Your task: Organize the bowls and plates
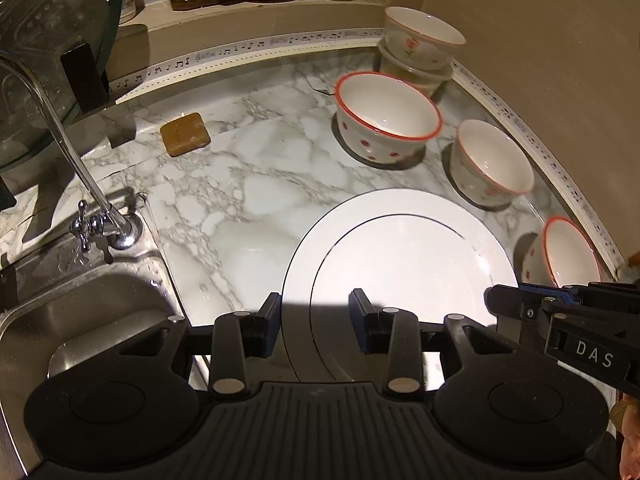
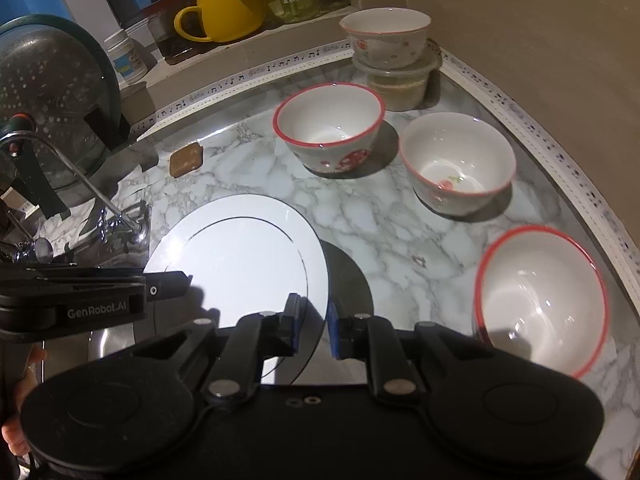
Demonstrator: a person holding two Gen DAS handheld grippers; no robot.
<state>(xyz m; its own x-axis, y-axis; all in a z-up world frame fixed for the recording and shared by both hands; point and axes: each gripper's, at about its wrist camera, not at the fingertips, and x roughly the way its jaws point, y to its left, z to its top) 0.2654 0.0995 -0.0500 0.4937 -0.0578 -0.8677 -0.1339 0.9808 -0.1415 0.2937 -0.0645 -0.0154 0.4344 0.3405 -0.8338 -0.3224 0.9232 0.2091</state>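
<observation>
We hold the white plate [image 2: 240,248] above the marble table [image 2: 380,220], beside the sink [image 1: 80,312]. The right gripper [image 2: 312,324] has its fingers clamped on the plate's rim. The left gripper [image 1: 314,320] straddles the opposite rim; we cannot tell whether its fingers press on it.
</observation>
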